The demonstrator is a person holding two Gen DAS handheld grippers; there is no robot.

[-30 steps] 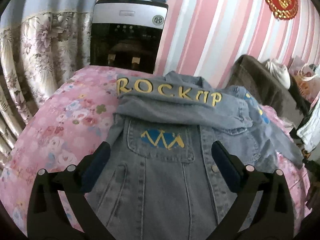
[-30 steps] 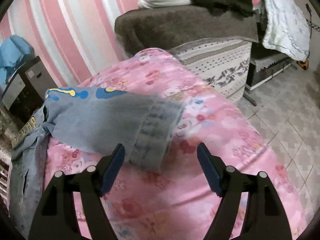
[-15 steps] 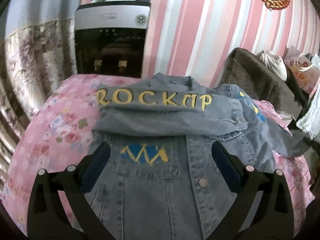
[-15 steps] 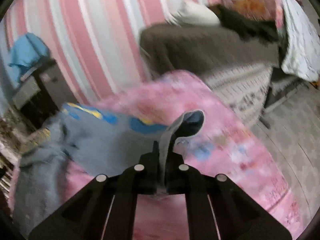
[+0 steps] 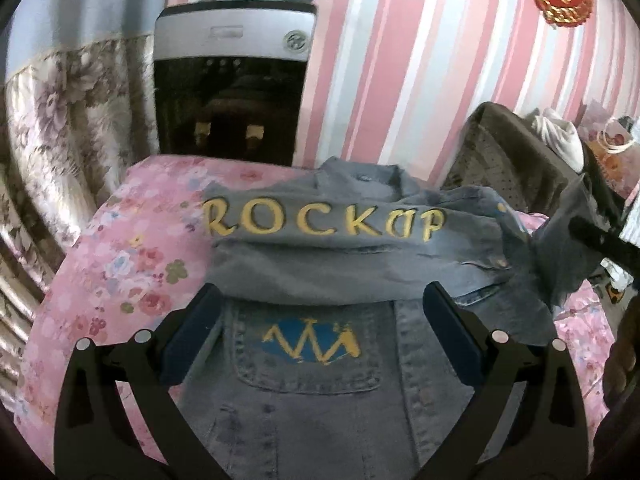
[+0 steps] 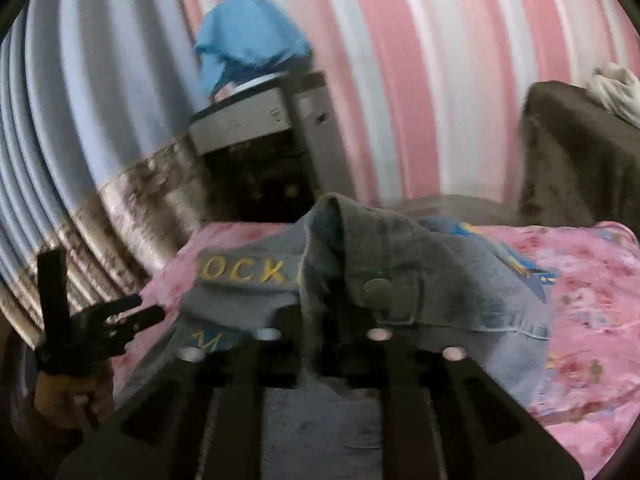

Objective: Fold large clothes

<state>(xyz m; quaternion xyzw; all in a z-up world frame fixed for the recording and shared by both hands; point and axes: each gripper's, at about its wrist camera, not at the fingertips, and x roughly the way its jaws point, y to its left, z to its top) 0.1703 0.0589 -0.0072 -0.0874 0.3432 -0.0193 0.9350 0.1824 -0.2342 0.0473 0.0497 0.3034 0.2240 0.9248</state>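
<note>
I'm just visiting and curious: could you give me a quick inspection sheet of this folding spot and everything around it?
Surface: pink floral cover, soft and rumpled.
Job's things: denim jacket lying front up, one arm already folded across the chest; other sleeve lifted.
Clutter: nothing seen.
Grippers: left gripper open, above the jacket; right gripper has just been opening, with the sleeve's cuff between its fingers; whether it is pinched is hidden.
Cables: nothing seen.
Surroundings: water dispenser under a blue cloth, floral curtain, striped wall, brown-covered furniture.
</note>
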